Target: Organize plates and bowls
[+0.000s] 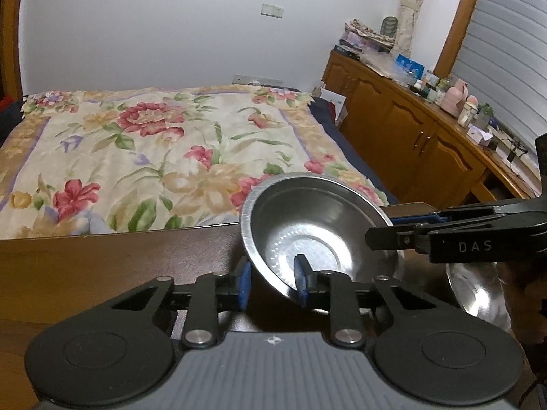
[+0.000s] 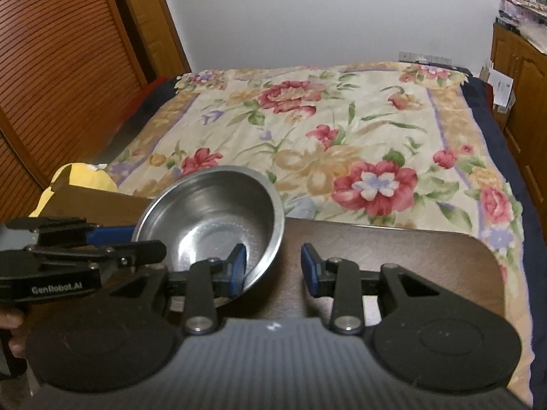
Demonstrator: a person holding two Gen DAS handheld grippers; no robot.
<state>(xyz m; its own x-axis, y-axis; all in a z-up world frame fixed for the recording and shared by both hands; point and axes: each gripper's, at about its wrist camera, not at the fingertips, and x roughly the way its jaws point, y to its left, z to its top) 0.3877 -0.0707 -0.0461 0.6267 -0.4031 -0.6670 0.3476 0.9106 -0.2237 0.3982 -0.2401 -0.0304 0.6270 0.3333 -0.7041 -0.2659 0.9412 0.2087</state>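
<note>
From the left wrist I see the flowered bed (image 1: 136, 136) past the tabletop (image 1: 102, 266) and a cluttered wooden cabinet (image 1: 393, 119) to the right. The steel bowl (image 1: 318, 225) is tilted above a second bowl (image 1: 478, 294). My left gripper (image 1: 272, 282) is narrow, pinching its near rim, while the right gripper (image 1: 381, 229) reaches in from the right. From the right wrist, a louvred door (image 2: 51, 68) stands left. The right gripper straddles the rim loosely, its outer pad clear of the wall.

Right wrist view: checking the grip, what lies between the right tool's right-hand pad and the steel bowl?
Nothing; the right wrist view shows only bare dark tabletop between that pad and the steel bowl.
</note>
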